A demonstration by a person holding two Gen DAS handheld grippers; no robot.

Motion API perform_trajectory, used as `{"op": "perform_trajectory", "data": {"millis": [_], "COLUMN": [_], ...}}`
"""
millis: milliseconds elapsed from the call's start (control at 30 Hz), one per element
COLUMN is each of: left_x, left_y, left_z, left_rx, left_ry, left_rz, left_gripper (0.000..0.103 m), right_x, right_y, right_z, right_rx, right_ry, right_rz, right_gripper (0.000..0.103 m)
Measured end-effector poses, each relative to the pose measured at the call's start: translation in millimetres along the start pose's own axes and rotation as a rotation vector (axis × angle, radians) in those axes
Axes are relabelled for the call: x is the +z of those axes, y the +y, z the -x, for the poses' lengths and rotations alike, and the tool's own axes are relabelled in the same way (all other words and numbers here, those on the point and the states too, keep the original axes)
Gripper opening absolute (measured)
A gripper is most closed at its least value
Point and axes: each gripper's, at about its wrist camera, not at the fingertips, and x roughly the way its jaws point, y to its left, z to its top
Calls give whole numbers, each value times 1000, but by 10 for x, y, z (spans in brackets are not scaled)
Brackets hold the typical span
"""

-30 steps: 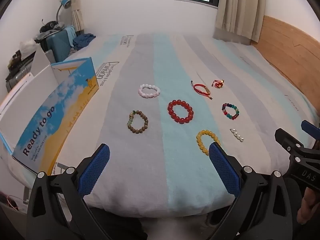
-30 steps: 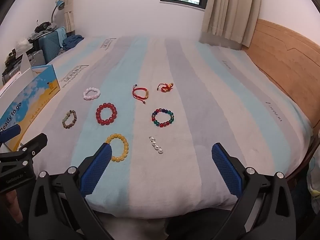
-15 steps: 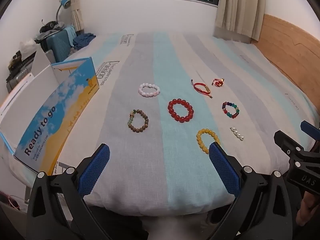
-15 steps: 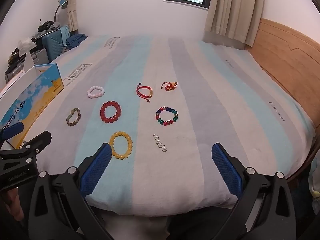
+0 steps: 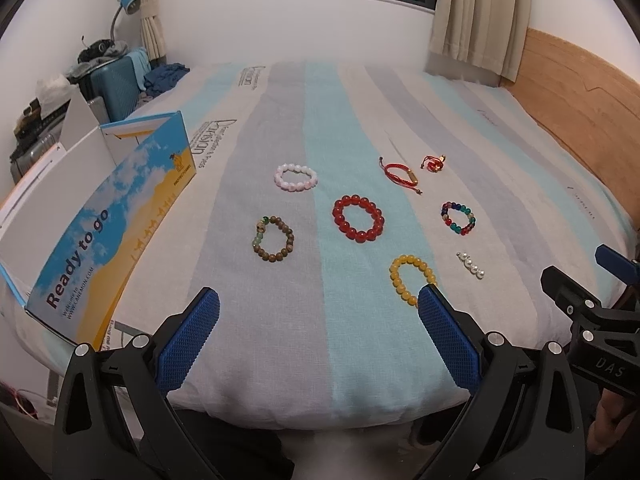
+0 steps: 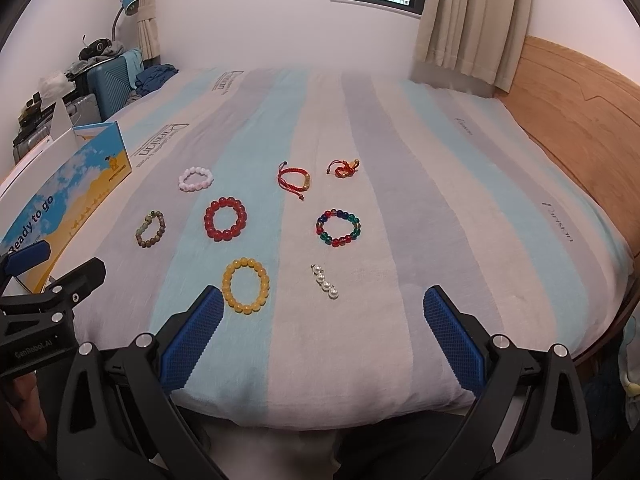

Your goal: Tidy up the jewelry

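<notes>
While both the left gripper [image 5: 318, 326] and right gripper [image 6: 322, 322] hover with fingers spread wide and empty, eight beaded and corded bracelets, like the red glass-bead bracelet [image 6: 225, 219], lie apart on the striped bed [image 6: 400, 160].

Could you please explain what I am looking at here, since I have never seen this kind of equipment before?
There is no robot: a person holds a two-finger gripper in each hand, and each gripper carries a wide-angle camera looking along its blue-padded fingers. One picture is from the left gripper, the other from the right gripper; each also catches the other gripper at its edge. Both are open and hold nothing.

They hover over the near edge of a striped bed. On it lie beaded bracelets, spaced apart: a red bracelet, a yellow bracelet, a white bracelet, a brown bracelet and a multicoloured bracelet, plus two red cord bracelets and a short pearl strand. A printed box stands open at the left.
</notes>
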Motion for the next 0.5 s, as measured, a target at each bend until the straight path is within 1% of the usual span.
{"op": "perform_trajectory", "data": {"millis": [500], "left_x": [2], "left_y": [-23], "left_z": [14], "left_rx": [-8], "left_ry": [6], "left_rz": [-1], "left_gripper": [97], "right_x": [-12], "right_y": [9], "right_z": [5], "right_rx": [3], "right_ry": [2], "right_rz": [-1], "right_gripper": [96]}}
